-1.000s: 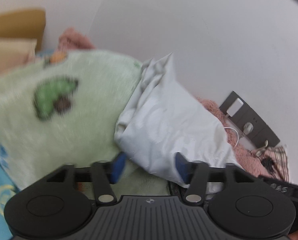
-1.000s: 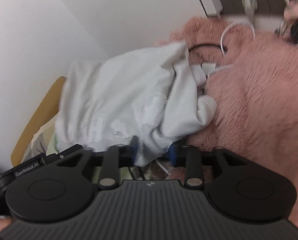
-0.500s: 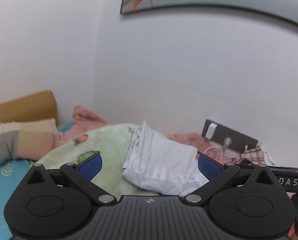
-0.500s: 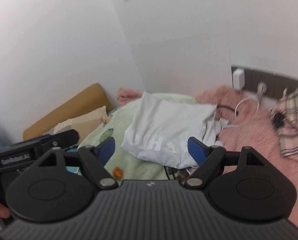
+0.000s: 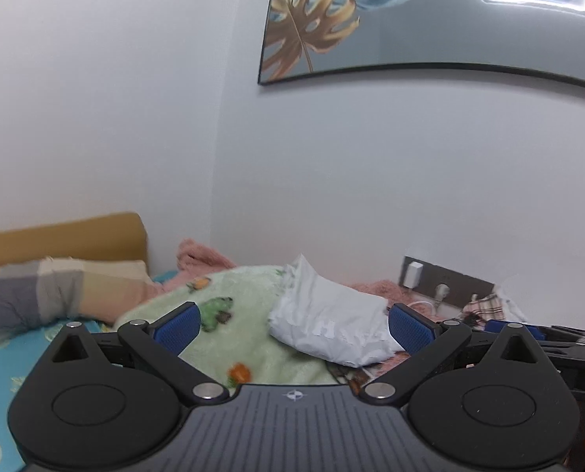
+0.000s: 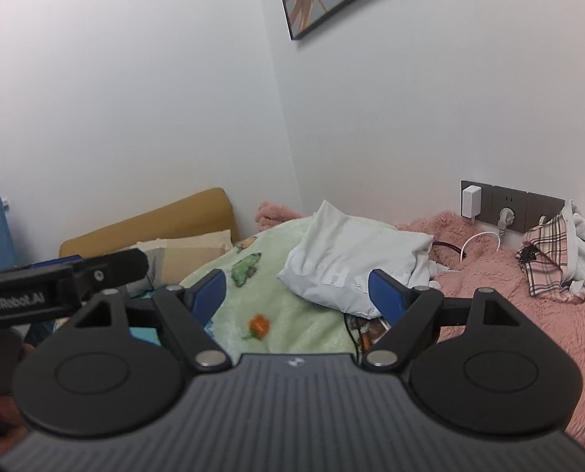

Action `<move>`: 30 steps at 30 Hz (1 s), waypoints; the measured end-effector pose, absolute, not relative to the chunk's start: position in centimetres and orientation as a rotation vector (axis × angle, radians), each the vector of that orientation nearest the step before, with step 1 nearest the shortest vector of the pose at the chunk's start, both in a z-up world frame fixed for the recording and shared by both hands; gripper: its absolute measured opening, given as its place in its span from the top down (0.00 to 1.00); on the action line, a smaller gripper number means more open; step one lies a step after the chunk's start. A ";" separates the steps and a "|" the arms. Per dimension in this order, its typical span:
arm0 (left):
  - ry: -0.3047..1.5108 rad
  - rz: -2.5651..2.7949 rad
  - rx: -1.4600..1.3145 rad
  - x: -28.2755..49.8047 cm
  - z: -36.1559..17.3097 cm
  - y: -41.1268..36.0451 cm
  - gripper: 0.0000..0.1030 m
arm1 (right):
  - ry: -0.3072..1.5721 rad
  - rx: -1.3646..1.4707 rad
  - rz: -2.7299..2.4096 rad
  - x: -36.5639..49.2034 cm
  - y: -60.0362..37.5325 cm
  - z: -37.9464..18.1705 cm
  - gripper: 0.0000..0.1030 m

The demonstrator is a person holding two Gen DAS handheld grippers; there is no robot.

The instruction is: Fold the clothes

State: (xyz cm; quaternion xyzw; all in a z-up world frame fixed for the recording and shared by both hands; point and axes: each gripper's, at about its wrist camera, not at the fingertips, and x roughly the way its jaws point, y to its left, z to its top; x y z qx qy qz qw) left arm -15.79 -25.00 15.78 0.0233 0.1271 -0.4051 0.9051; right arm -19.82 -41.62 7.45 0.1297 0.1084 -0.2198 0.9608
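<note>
A folded white garment (image 5: 332, 324) (image 6: 351, 263) with pale lettering lies on a light green fleece blanket (image 5: 233, 338) (image 6: 292, 314), far against the wall. My left gripper (image 5: 294, 328) hovers well back from it, blue pads spread wide and nothing between them. My right gripper (image 6: 298, 293) also stands open and empty at a distance from the garment. The left gripper's body (image 6: 56, 279) shows at the left edge of the right wrist view.
Pink fluffy blanket (image 6: 528, 314) covers the right of the bed. A plaid cloth (image 6: 548, 255) and a wall socket strip (image 6: 508, 206) with a white charger and cable sit behind it. A patchwork pillow (image 5: 56, 291) and tan headboard (image 5: 56, 236) are at left. A framed picture (image 5: 410, 19) hangs above.
Both grippers let go of the white garment, opened wide, and pulled back and up from it. The garment now lies folded on the green blanket.
</note>
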 end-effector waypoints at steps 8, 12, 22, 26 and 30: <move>0.285 -0.794 0.043 -15.5 14.0 -23.2 0.00 | 0.219 0.222 -0.479 -19.6 -40.1 5.5 0.21; 0.288 -0.793 0.041 -15.6 13.6 -23.4 0.00 | 0.224 0.221 -0.489 -19.6 -40.2 5.2 0.21; 0.303 -0.774 0.038 -15.4 13.3 -23.6 0.00 | 0.239 0.241 -0.499 -20.2 -39.8 4.4 0.21; 0.299 -0.767 0.031 -15.4 13.4 -23.2 0.00 | 0.233 0.237 -0.503 -20.3 -39.7 4.6 0.21; 0.301 -0.766 0.029 -15.3 13.4 -22.9 0.00 | 0.236 0.230 -0.502 -20.3 -39.4 4.8 0.21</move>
